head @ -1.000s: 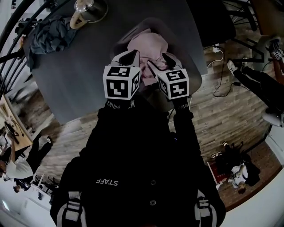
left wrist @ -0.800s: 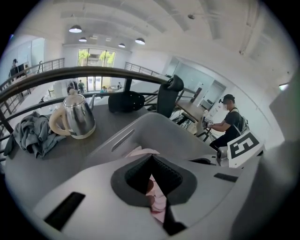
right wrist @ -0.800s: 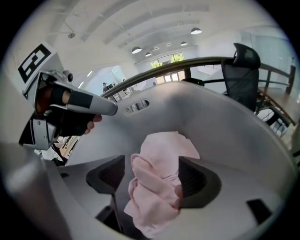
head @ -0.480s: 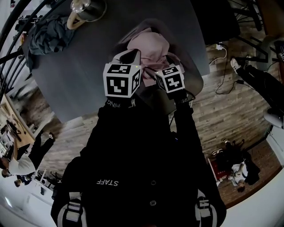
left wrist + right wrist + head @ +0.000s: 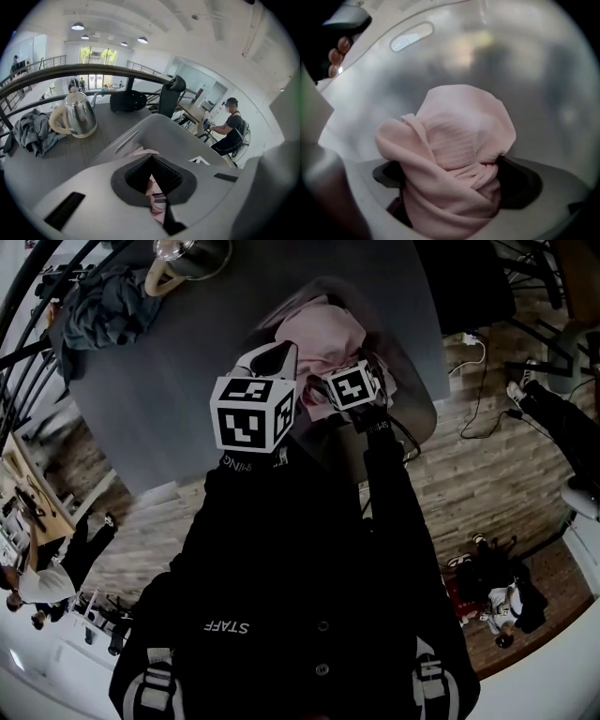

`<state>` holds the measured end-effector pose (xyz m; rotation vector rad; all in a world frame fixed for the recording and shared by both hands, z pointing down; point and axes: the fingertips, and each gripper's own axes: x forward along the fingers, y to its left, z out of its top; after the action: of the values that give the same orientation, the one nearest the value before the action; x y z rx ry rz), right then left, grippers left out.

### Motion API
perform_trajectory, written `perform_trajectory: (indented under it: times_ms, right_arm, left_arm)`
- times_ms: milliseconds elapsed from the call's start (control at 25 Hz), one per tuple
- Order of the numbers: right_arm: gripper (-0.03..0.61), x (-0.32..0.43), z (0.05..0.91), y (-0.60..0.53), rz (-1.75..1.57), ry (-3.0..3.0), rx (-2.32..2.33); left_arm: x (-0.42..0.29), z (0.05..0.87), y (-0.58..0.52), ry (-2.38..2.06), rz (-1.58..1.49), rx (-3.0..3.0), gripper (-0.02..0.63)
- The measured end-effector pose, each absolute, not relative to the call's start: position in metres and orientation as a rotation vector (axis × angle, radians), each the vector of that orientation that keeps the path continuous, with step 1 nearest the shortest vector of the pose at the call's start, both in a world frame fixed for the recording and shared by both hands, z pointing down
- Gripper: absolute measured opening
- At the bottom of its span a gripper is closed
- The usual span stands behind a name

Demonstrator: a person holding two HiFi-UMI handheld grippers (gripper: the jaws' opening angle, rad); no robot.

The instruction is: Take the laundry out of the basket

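A grey laundry basket (image 5: 420, 413) stands on the dark table (image 5: 159, 381) with a pink garment (image 5: 319, 329) heaped in it. My right gripper (image 5: 351, 362) reaches down into the basket. In the right gripper view its jaws (image 5: 457, 177) are opening wide, with the bunched pink garment (image 5: 454, 154) still lying between them against the basket wall (image 5: 525, 70). My left gripper (image 5: 274, 357) hovers at the basket's near-left rim. Its tips (image 5: 152, 157) meet, and pink cloth (image 5: 154, 199) shows through the gap behind them; I cannot tell whether any is pinched.
A steel kettle (image 5: 187, 257) (image 5: 78, 115) and a crumpled grey-blue garment (image 5: 108, 301) (image 5: 33, 131) sit at the table's far left. A dark chair (image 5: 459, 287) stands beyond the basket. Cables (image 5: 473, 381) lie on the wooden floor to the right. A person (image 5: 229, 129) stands in the background.
My right gripper has moved forward and down into the basket, over the pink garment. The left gripper has barely shifted.
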<state>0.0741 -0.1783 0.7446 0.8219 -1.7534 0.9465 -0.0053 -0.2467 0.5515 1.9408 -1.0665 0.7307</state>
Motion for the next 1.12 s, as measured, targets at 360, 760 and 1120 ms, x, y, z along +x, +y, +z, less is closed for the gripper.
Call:
perform_trajectory:
  times_ms: [360, 760, 1120]
  right_arm:
    - [0.58, 0.079, 0.783, -0.191, 0.904, -1.635, 0.809]
    - [0.322, 0.073, 0.756, -0.184, 0.814, -1.663, 0.867]
    - [0.279, 0.064, 0.628, -0.191, 0.792, -1.901, 1.066]
  left_arm:
    - [-0.028, 0.538, -0.242, -1.12, 0.686, 1.942, 0.002]
    - [-0.05, 0.513, -0.221, -1.18, 0.618, 1.964, 0.002]
    - [-0.071, 0.467, -0.208, -1.256, 0.51, 2.024, 0.002]
